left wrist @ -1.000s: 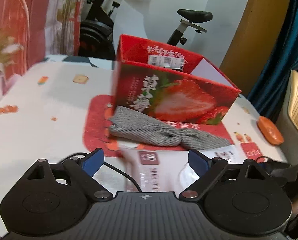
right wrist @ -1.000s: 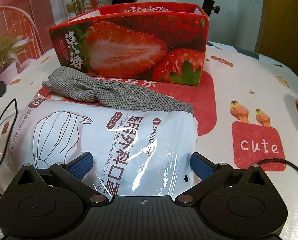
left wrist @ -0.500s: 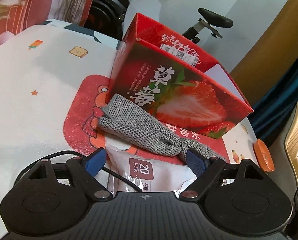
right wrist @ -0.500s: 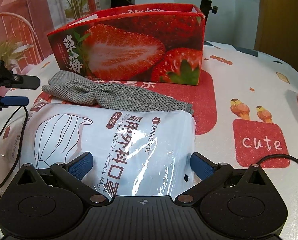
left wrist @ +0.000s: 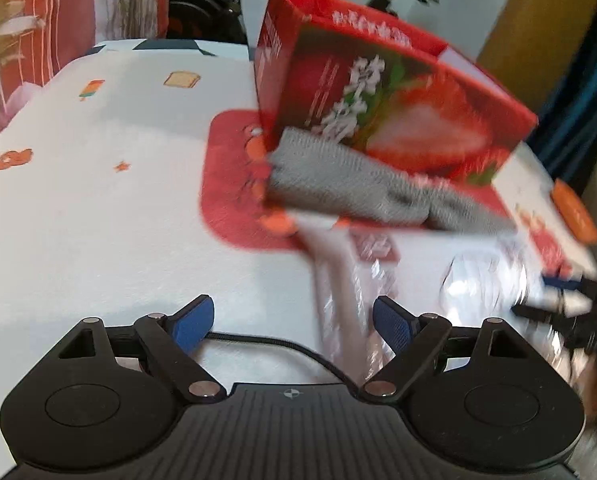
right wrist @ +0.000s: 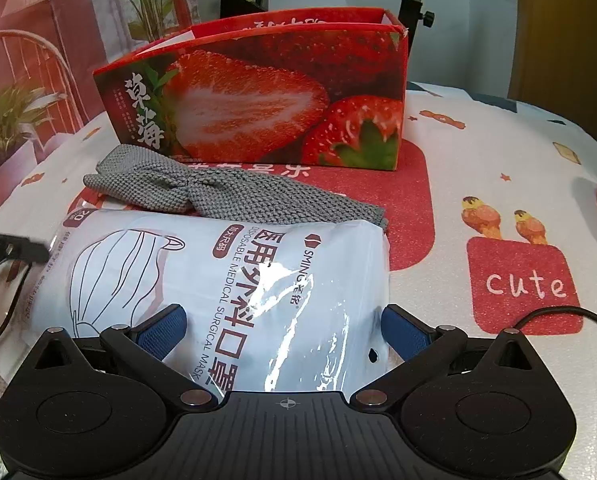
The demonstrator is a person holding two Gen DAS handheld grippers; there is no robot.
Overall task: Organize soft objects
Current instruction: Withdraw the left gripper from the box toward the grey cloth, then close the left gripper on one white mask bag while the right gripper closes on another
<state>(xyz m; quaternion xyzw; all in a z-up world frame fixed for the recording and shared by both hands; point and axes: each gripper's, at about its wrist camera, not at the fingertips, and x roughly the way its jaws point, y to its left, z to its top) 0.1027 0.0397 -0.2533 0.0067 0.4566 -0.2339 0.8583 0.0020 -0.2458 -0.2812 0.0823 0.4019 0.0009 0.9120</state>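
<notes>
A white plastic pack of surgical masks (right wrist: pixel 238 272) lies on the table in front of a red strawberry-printed box (right wrist: pixel 258 112), open at the top. A grey knitted cloth (right wrist: pixel 226 196) lies between them, overlapping the pack's far edge. My right gripper (right wrist: pixel 282 330) is open, low over the near end of the pack, which lies between its blue pads. My left gripper (left wrist: pixel 294 322) is open at the pack's (left wrist: pixel 458 280) left end, one pad over its edge and a black cable (left wrist: pixel 278 344) between the pads. This view is blurred; the cloth (left wrist: pixel 338 184) and box (left wrist: pixel 398 120) lie beyond.
A white tablecloth (right wrist: pixel 478 152) with red cartoon patches covers the table. An orange object (left wrist: pixel 574 212) sits near the right edge. Another black cable (right wrist: pixel 558 312) curls at the right. An exercise bike and potted plants stand behind the table.
My left gripper has sunk and swung toward the left end of the mask pack; its finger has come into the right wrist view at the pack's left edge. The right gripper has not moved.
</notes>
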